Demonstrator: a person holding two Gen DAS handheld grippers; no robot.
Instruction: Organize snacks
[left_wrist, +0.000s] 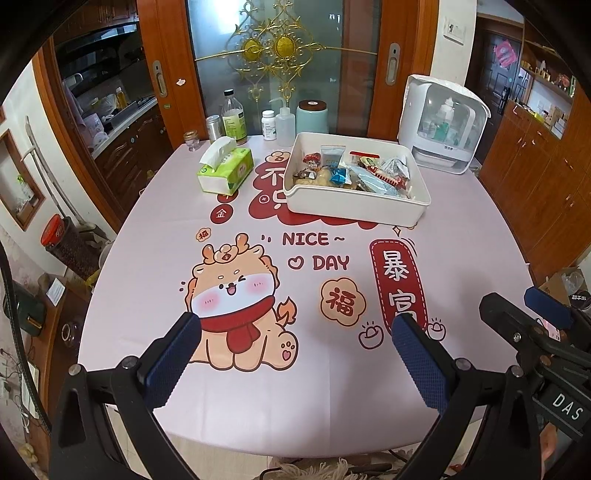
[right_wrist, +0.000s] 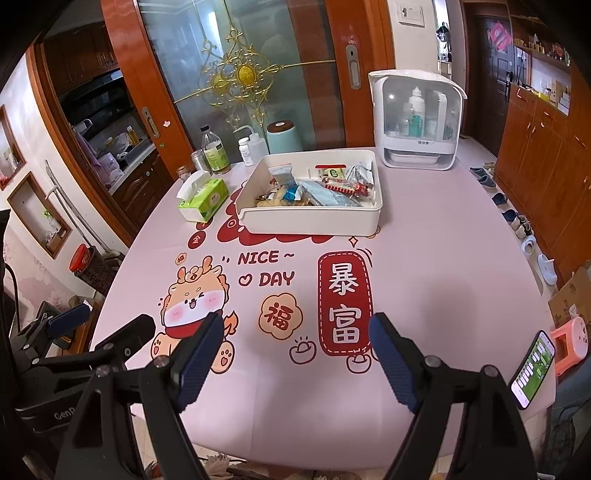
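Note:
A white rectangular tray (left_wrist: 354, 210) stands at the far middle of the pink printed tablecloth; it also shows in the right wrist view (right_wrist: 310, 225). It holds several wrapped snacks (left_wrist: 351, 171) piled together, also seen in the right wrist view (right_wrist: 314, 188). My left gripper (left_wrist: 295, 328) is open and empty, low over the table's near edge, well short of the tray. My right gripper (right_wrist: 295, 328) is open and empty, beside the left one; it also shows in the left wrist view (left_wrist: 517, 310), and the left gripper appears in the right wrist view (right_wrist: 107, 321).
A green tissue pack (left_wrist: 226, 170) lies left of the tray. Bottles and jars (left_wrist: 232, 118) line the table's far edge. A white cabinet-like appliance (left_wrist: 443, 125) stands far right. A phone (right_wrist: 532, 369) lies at the table's right edge. Wooden cabinets and shoes are to the right.

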